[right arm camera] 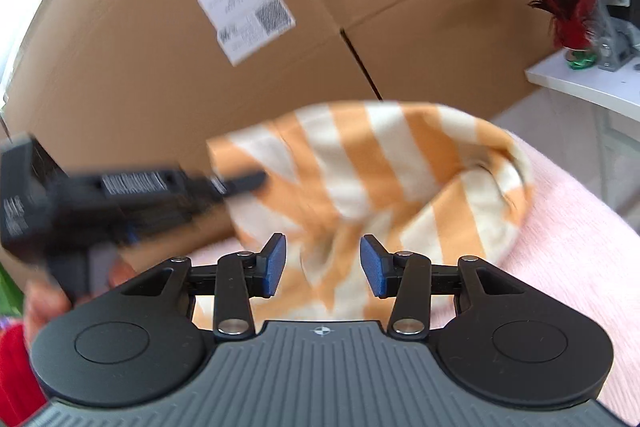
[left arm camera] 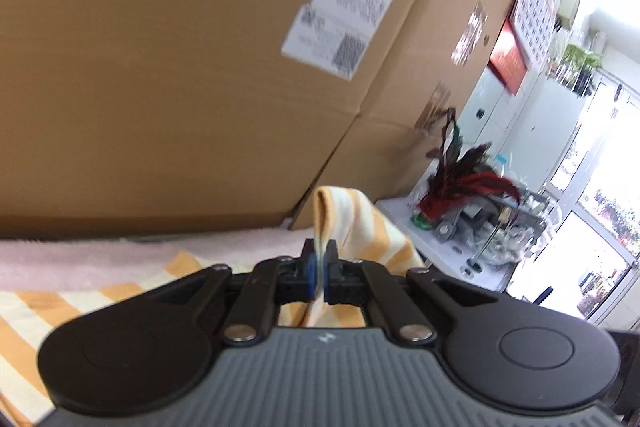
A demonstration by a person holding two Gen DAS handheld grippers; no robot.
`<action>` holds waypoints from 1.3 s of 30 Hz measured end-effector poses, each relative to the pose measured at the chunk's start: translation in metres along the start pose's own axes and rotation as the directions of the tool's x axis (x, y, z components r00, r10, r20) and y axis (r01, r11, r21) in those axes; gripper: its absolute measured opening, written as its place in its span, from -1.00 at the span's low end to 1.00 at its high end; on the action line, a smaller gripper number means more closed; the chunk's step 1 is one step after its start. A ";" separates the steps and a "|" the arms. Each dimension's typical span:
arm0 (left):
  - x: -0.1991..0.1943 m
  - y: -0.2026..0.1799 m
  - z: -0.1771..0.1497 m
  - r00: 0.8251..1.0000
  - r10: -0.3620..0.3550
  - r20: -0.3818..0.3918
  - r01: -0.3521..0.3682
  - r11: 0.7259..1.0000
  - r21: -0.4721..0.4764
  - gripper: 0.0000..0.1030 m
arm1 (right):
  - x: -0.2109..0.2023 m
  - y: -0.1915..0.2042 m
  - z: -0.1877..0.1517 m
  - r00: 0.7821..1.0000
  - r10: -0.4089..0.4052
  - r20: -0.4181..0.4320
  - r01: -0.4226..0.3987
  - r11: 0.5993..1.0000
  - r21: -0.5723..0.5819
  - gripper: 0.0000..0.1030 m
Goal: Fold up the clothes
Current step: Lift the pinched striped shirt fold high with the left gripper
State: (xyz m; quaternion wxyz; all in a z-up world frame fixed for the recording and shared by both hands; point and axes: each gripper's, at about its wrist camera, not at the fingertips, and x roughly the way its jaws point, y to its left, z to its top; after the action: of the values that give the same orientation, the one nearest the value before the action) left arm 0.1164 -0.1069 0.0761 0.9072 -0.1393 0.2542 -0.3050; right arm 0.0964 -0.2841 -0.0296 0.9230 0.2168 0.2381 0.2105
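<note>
**Striped cloth lifted over pink towel**

Box (right arm camera: pixel 140 47) stood behind. Pink towel (right arm camera: pixel 580 227) underneath. Cloth (right arm camera: pixel 380 163), orange-and-cream stripes, bunched and raised above towel. Left gripper (left arm camera: pixel 319 267) clenched on a cloth fold. Right gripper (right arm camera: pixel 323 267) jaws apart, pads clear of cloth.

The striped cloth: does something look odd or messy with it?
Yes. The striped cloth is bunched and twisted in mid-air above the pink cover, not flat. The left gripper pinches one thin edge, so the cloth hangs crumpled. The right gripper is open, holding nothing.
</note>
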 end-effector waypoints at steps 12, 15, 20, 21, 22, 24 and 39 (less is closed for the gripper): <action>-0.098 0.010 0.031 0.986 -0.135 0.098 0.152 0.971 -0.183 -1.00 | 0.000 0.046 -0.031 0.995 -0.099 -0.018 0.097 0.993 -0.070 -0.03; -0.121 0.031 0.022 0.986 -0.118 0.115 0.141 0.967 -0.214 -1.00 | 0.003 0.061 -0.044 0.993 -0.114 -0.016 0.110 0.982 -0.155 -0.02; -0.137 0.075 0.003 0.994 -0.045 0.105 0.074 0.952 -0.297 -1.00 | 0.011 0.067 -0.058 0.989 -0.131 -0.069 0.115 0.973 -0.202 0.07; -0.138 0.084 -0.002 0.995 -0.029 0.099 0.059 0.947 -0.316 -1.00 | 0.013 0.066 -0.058 0.987 -0.139 -0.076 0.122 0.973 -0.196 0.07; -0.140 0.094 -0.006 0.996 -0.014 0.093 0.044 0.941 -0.334 -1.00 | 0.016 0.063 -0.058 0.985 -0.147 -0.088 0.128 0.974 -0.187 0.07; -0.140 0.110 -0.016 0.997 0.010 0.072 0.017 0.931 -0.364 -1.00 | 0.018 0.061 -0.059 0.982 -0.154 -0.107 0.134 0.976 -0.172 0.06; -0.130 0.155 -0.073 0.996 0.070 -0.053 -0.084 0.929 -0.361 -0.98 | 0.028 0.077 -0.068 0.968 -0.221 -0.118 0.180 0.940 -0.290 0.18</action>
State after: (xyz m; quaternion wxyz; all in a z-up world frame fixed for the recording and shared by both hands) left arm 0.0628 0.0874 0.0008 0.8720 -0.2881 0.3291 -0.2197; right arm 0.0606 -0.1872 -0.0548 0.9405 0.0438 0.2955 0.1620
